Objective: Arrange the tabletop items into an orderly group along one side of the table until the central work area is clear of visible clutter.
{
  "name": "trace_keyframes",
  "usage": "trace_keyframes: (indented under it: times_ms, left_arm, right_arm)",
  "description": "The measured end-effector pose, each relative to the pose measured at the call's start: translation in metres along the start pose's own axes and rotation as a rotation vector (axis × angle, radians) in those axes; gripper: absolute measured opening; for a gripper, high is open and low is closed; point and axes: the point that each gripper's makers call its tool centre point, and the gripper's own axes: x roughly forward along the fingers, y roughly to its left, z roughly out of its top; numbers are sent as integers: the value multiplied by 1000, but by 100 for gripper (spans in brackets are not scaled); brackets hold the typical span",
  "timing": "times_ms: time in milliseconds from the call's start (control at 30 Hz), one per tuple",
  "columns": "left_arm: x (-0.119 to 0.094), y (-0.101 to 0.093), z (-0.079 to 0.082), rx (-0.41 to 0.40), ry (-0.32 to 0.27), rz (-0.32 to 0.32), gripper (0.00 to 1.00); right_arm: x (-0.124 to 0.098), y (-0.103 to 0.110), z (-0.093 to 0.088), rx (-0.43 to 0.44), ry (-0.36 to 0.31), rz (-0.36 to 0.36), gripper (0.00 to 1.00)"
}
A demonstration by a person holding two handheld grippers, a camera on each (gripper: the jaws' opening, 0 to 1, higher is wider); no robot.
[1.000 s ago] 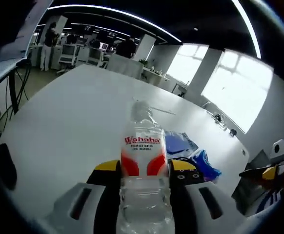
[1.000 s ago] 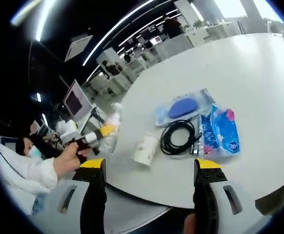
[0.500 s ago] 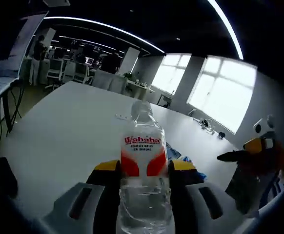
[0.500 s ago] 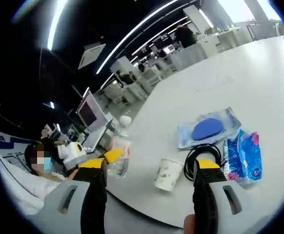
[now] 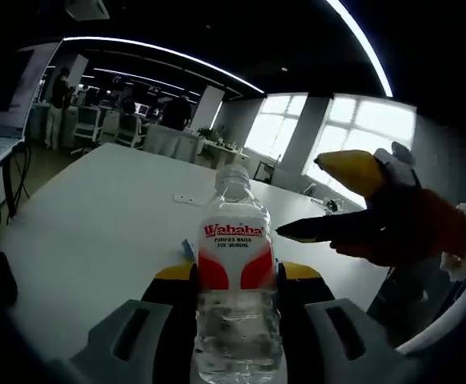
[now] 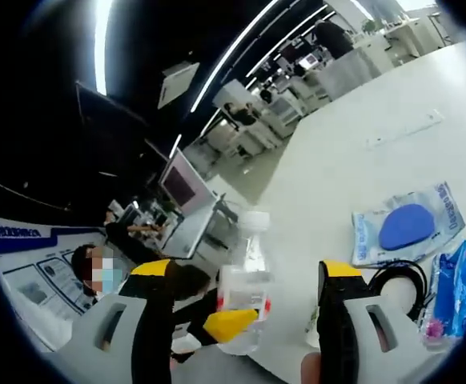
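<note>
1. The left hand-held gripper [image 5: 237, 276] pinches a clear water bottle [image 5: 235, 276] between its yellow-tipped jaws, which press on the bottle's sides just below the red-and-white label. The bottle stands upright in the grip, its cap toward the far side of the scene.
2. In the left gripper view the right hand-held gripper [image 5: 329, 196] comes in from the right, close beside the bottle, one yellow-tipped jaw above and a darker one lower down pointing toward the label.
3. Beyond the bottle the white tabletop [image 5: 97, 216] runs away toward a bright window wall, and a small flat pale object lies on it far behind the bottle; what it is cannot be made out.
4. In the right gripper view the right hand-held gripper's jaws are spread wide with nothing between them, and the water bottle [image 6: 245, 284] shows in the gap with a yellow jaw tip of the left hand-held gripper [image 6: 233, 324] against its lower part.
5. To the right on the tabletop [image 6: 353, 152] lie a clear pouch holding a blue oval thing [image 6: 405, 226], a coiled black cable [image 6: 397, 280] just near of it, and a blue packet [image 6: 455, 288] at the right edge.
</note>
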Motion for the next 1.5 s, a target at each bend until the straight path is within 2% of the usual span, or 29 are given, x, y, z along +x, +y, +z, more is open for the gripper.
trace_keyframes:
  times_ms: [400, 667, 733, 767, 933, 1033, 1067, 1133, 1233, 1300, 1333, 1400, 1500]
  left_arm:
    - [-7, -13, 10, 51, -35, 6, 38]
    - [-5, -19, 5, 61, -26, 13, 39]
    - [-6, -17, 1, 55, -20, 21, 39]
    - [-6, -16, -1, 51, -17, 23, 39]
    - [-8, -13, -4, 77, 2, 49, 39]
    - [-9, -11, -6, 91, 15, 64, 40]
    - [-9, -9, -7, 91, 14, 71, 40]
    - [-10, -6, -10, 118, 31, 89, 40]
    - [-12, -5, -11, 127, 30, 104, 41]
    - [-12, -3, -12, 166, 33, 128, 42]
    - [-14, -3, -12, 179, 40, 138, 42]
    - [-16, -5, -4, 200, 3, 143, 46]
    - [-17, -5, 0, 196, -11, 180, 73]
  right_arm:
    - [18, 3, 12, -13, 25, 59, 71]
    - [32, 13, 14, -38, 38, 121, 62]
    - [33, 15, 12, -57, 44, 144, 51]
    - [35, 14, 10, -58, 47, 148, 42]
    - [42, 6, 7, -30, 46, 154, 23]
    - [43, 16, 7, -10, 36, 209, 21]
    - [44, 16, 7, -26, 39, 206, 21]
    - [44, 22, 4, -33, 70, 232, 21]
    - [45, 27, 2, -71, 89, 256, 20]
    - [45, 33, -1, -97, 96, 287, 20]
    - [44, 38, -2, -134, 98, 324, 20]
    - [43, 44, -5, -219, 100, 351, 20]
    - [40, 54, -7, -299, 104, 397, 20]
